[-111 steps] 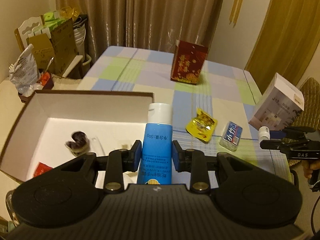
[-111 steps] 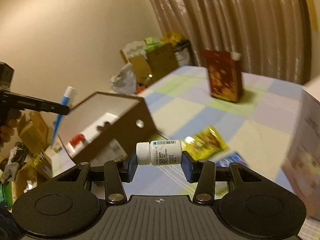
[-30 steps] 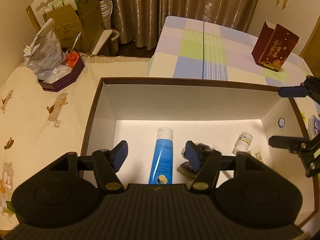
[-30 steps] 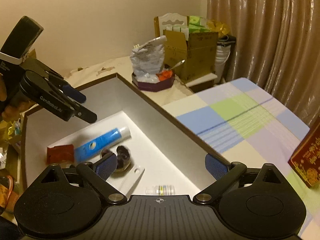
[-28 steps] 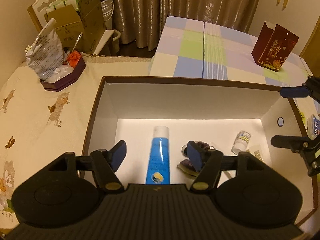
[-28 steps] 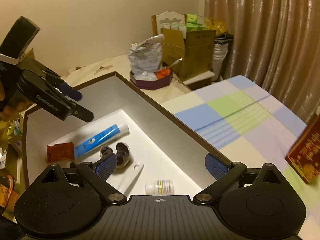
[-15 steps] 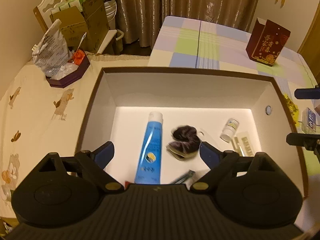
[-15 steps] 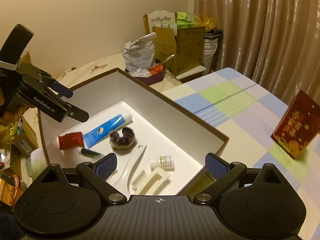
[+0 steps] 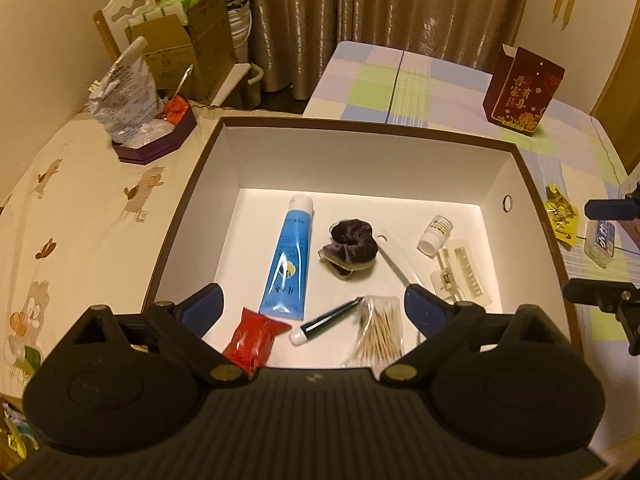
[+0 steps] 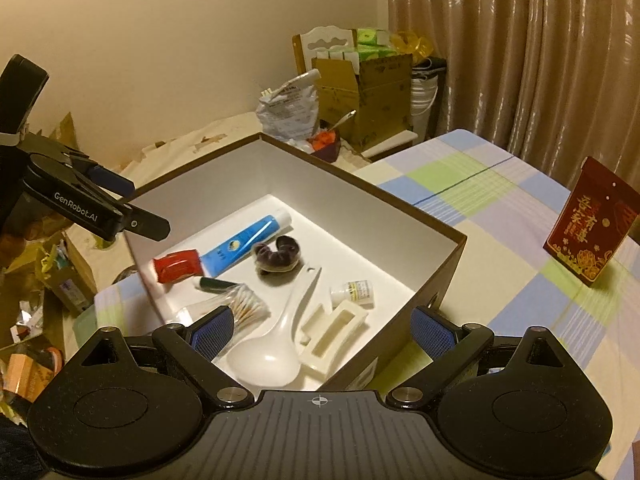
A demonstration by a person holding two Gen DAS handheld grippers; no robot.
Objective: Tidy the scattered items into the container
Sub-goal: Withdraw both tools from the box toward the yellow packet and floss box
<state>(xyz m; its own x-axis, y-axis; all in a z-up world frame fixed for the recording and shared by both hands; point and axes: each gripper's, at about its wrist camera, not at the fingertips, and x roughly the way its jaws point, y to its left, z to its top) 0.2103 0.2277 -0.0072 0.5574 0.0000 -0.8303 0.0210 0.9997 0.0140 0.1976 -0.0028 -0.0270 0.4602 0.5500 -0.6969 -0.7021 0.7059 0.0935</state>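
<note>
Box (image 9: 532, 184) holds the blue tube (image 9: 289, 259), with the scrunchie (image 9: 352, 242) beside it and the pill bottle (image 9: 435, 234) nearer the box's right wall. Left gripper (image 9: 312, 308) and right gripper (image 10: 322, 326) both hang released above the box, grasping nothing. Yellow packet (image 9: 562, 216) lies outside, just right of the box.

Checked pastel tablecloth (image 9: 384, 88) across upper right of frame, brown open box (image 9: 372, 130) at centre, red printed carton (image 9: 522, 90) upright at upper right, yellow packet (image 9: 562, 214) and clear blue-labelled pack (image 9: 600, 242) at right edge
</note>
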